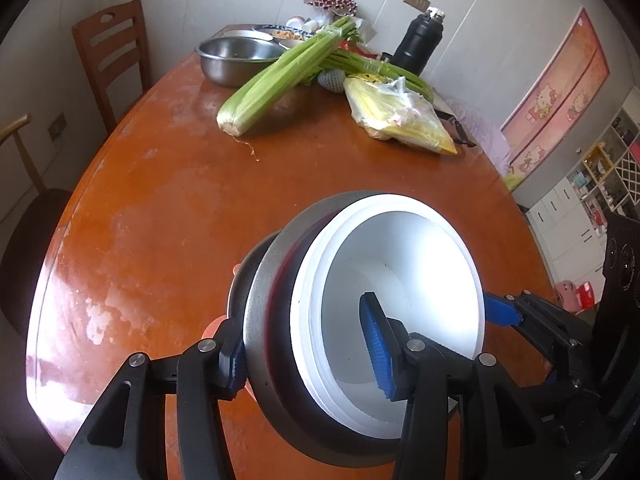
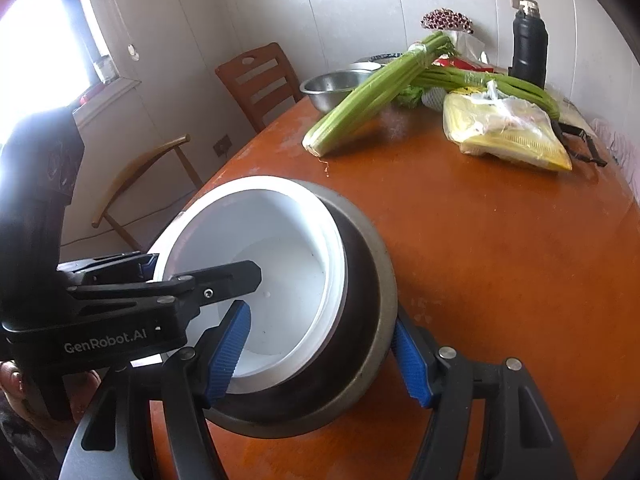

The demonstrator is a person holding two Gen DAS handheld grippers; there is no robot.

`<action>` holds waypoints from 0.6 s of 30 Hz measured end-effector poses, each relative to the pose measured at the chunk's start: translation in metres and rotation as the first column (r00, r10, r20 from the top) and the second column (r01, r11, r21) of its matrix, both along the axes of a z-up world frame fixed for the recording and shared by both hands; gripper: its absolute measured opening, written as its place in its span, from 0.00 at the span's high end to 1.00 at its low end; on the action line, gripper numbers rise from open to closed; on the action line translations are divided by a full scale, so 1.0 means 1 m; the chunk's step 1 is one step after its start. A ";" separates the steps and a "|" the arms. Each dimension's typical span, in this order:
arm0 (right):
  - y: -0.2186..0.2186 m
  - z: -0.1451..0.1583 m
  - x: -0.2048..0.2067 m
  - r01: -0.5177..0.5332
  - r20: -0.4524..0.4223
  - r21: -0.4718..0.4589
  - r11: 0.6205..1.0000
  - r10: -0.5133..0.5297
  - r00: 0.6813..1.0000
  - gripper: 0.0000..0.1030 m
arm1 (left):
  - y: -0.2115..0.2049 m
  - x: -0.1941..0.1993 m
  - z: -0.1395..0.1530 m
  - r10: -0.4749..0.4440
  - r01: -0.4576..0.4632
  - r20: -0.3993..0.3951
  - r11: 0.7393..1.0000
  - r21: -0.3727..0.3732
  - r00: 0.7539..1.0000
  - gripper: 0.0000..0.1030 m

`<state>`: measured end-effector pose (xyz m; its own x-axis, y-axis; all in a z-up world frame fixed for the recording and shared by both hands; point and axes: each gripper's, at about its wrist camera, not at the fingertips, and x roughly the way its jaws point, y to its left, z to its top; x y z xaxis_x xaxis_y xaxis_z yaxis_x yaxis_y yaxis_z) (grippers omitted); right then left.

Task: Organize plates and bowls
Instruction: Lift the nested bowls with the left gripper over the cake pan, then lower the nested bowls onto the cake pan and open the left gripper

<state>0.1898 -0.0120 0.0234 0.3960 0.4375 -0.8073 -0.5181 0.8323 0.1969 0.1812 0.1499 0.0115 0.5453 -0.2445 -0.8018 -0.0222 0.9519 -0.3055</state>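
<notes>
A nested stack of bowls [image 1: 360, 320] is pinched across its walls by both the left gripper [image 1: 308, 352] and the right gripper [image 2: 320, 352], jaws clamped, low in frame; stacking appears done, placement on the desk [image 1: 160, 220] is left.

1. White bowl [image 1: 404, 280] nested in a grey-rimmed bowl [image 1: 264, 320] with a dark inner wall.
2. Left gripper [image 1: 308, 354]: black frame, blue ribbed pads [image 1: 376, 348]. Right gripper [image 2: 320, 354]: same black and blue.
3. Table [image 1: 168, 208]: glossy orange-brown, pale worn patches toward 9 o'clock.
4. Celery [image 1: 280, 76] at 12 o'clock: light green, whitish base.
5. Plastic bag [image 1: 400, 114] at 1 o'clock: yellow, clear film.
6. Flask [image 1: 418, 42]: black, silver cap.
7. Steel basin [image 1: 236, 58]: silver.
8. Chair [image 1: 114, 56]: reddish brown.
9. Poster [image 1: 560, 96] at 2 o'clock: pink, cartoon cats.
</notes>
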 end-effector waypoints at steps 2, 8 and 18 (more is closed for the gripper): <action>0.000 -0.002 0.001 -0.002 -0.002 0.000 1.000 0.002 1.000 0.33 | 0.001 0.001 -0.002 0.002 -0.002 -0.001 1.000 0.001 1.000 0.52; 0.001 -0.004 0.002 -0.008 -0.002 0.005 1.000 0.008 1.000 0.33 | 0.002 0.005 -0.007 0.004 -0.004 -0.005 1.000 0.003 1.000 0.52; 0.003 -0.006 0.002 -0.003 -0.001 0.001 1.000 0.003 1.000 0.33 | 0.008 0.006 -0.015 0.018 -0.018 -0.013 1.000 0.007 1.000 0.50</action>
<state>0.1922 -0.0088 0.0174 0.3941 0.4397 -0.8071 -0.5206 0.8305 0.1983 0.1867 0.1580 -0.0038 0.5393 -0.2287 -0.8105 -0.0436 0.9535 -0.2981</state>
